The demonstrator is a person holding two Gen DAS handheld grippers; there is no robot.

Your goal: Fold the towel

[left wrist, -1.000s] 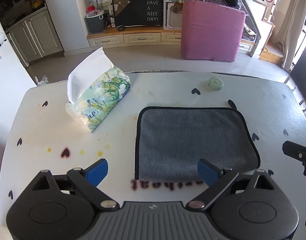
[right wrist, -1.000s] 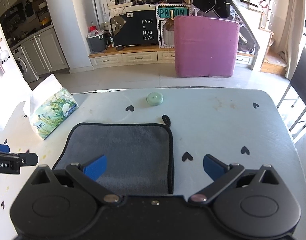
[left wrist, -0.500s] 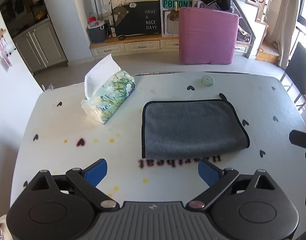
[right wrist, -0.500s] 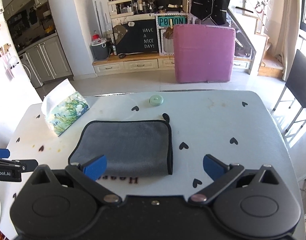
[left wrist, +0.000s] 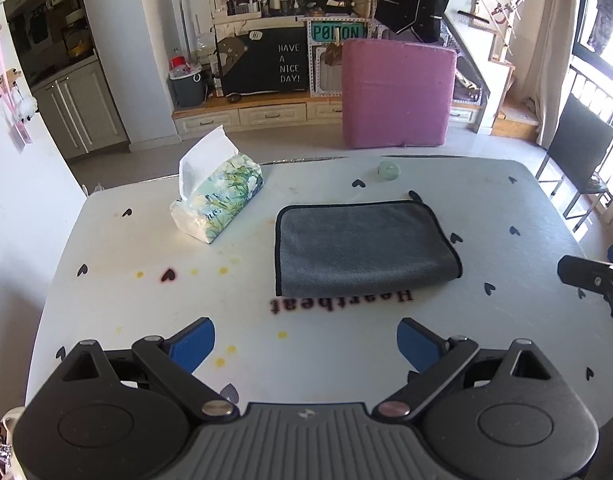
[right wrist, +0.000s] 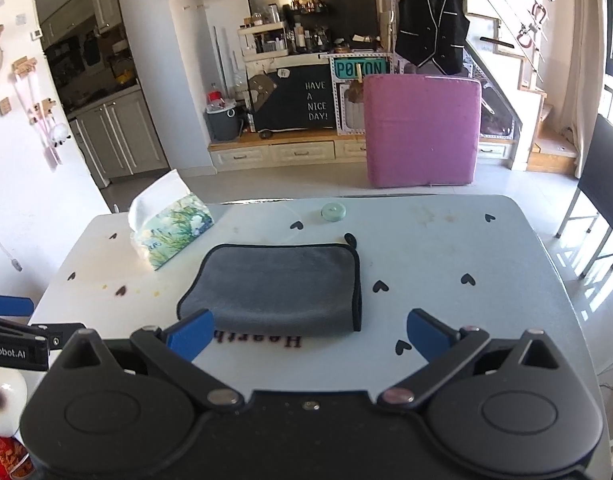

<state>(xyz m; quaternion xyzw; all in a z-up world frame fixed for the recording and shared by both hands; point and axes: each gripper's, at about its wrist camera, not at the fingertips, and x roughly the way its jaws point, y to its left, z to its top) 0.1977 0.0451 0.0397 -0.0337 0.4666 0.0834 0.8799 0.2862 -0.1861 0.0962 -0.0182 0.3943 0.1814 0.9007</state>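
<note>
A grey towel with black trim (left wrist: 362, 248) lies folded flat in the middle of the white table (left wrist: 346, 352); it also shows in the right wrist view (right wrist: 278, 284). My left gripper (left wrist: 305, 346) is open and empty, held above the table's near edge, well short of the towel. My right gripper (right wrist: 308, 338) is open and empty, above the near edge, just short of the towel's front fold. The right gripper's side shows at the right edge of the left wrist view (left wrist: 594, 280).
A floral tissue pack (left wrist: 216, 204) sits at the back left of the table. A small green round lid (left wrist: 388, 170) lies near the far edge. A pink cushion (left wrist: 398, 94) stands on the floor beyond. A dark chair (right wrist: 602, 176) stands at the right.
Both grippers have pulled back and up from the towel, still open. The towel lies where it was, folded.
</note>
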